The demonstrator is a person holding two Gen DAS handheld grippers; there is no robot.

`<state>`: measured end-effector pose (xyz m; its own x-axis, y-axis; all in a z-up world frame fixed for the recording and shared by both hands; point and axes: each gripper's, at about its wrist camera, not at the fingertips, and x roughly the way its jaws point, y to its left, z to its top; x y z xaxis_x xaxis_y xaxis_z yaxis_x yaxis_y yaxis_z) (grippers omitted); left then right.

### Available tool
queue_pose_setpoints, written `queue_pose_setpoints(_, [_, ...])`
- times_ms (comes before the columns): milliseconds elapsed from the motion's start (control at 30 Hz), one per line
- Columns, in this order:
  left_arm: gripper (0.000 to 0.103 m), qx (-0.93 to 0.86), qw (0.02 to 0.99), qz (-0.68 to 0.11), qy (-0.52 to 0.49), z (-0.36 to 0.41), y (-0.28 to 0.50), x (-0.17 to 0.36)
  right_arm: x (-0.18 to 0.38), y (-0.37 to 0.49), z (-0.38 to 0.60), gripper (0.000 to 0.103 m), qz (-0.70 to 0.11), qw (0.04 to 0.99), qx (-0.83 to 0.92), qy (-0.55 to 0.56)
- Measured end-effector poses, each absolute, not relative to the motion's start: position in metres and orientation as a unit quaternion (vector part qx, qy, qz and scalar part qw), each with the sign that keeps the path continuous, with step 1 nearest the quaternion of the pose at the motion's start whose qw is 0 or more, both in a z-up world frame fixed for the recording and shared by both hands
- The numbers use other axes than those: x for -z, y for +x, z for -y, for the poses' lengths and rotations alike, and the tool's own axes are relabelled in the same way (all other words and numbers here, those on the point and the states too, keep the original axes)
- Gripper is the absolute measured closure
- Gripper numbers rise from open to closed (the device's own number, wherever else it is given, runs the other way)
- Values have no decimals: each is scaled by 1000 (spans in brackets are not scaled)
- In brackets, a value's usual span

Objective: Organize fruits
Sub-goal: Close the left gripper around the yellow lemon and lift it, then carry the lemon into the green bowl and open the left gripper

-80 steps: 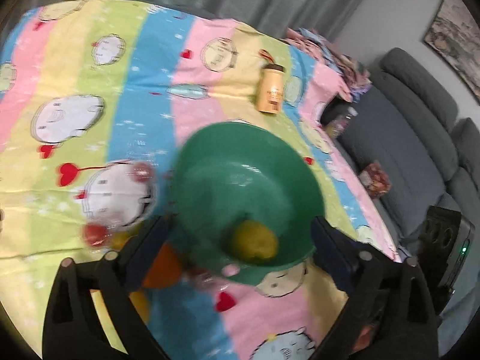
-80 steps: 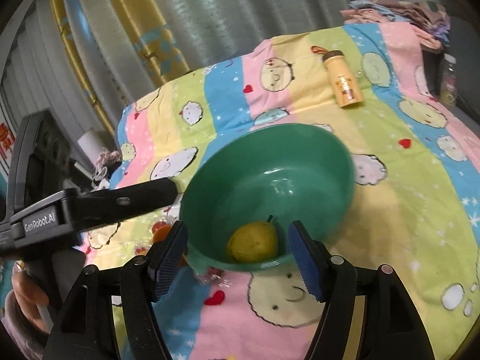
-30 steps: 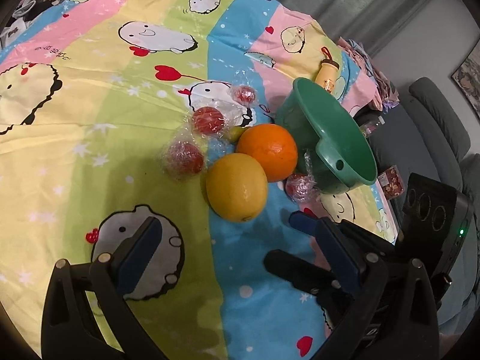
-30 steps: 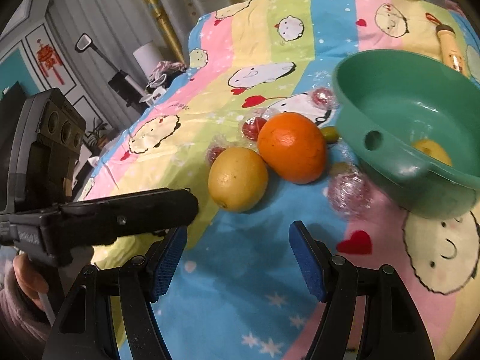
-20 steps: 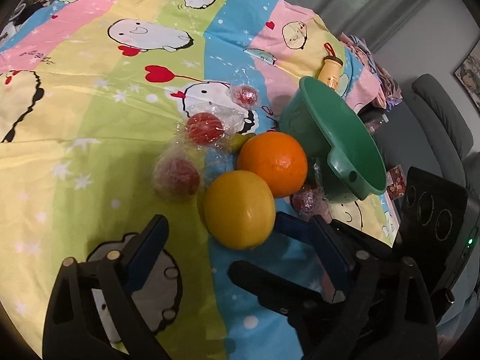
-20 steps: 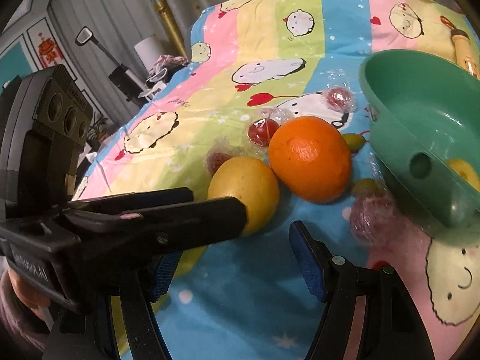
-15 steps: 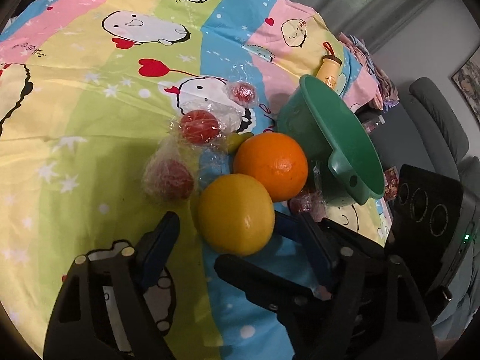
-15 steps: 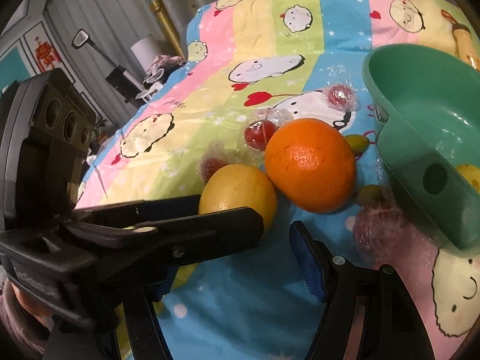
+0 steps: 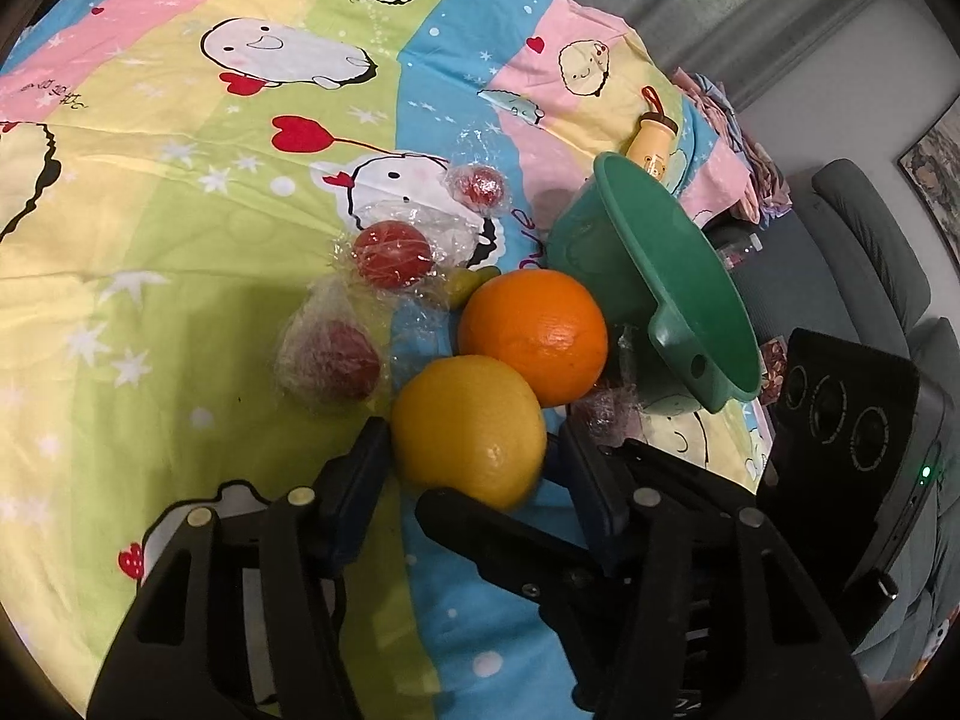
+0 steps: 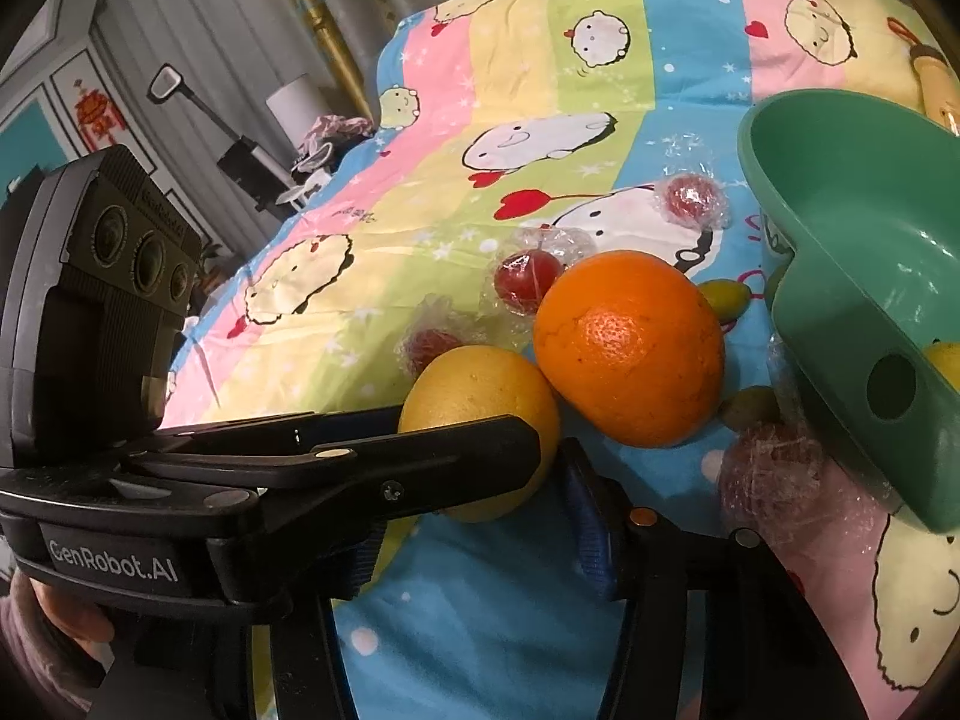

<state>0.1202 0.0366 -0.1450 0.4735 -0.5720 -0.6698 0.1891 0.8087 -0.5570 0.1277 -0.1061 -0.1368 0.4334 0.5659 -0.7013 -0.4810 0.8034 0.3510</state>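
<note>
The yellow citrus fruit [image 9: 469, 429] sits clamped between the left gripper [image 9: 468, 456] fingers, which just closed.

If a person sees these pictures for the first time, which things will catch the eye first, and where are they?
The eye goes first to the yellow citrus fruit near the middle of the cartoon bedsheet, with the left gripper closing its jaws around it. Just behind it, touching, sits the bright orange. To the right stands the green bowl, with small red fruits in plastic wrap scattered to the left.
</note>
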Motion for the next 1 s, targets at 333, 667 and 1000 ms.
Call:
queue_pose_setpoints(333, [47, 235, 843, -445, -190, -29, 92, 126, 120, 101, 111, 48, -418, 850, -316, 49])
queue_pose_setpoints(667, [47, 246, 854, -427, -164, -10, 67, 100, 97, 73, 124, 48, -394, 862, -315, 50])
queue_pose_setpoints(1000, [47, 265, 860, -414, -133, 20, 66, 77, 78, 61, 152, 48, -366, 878, -302, 68])
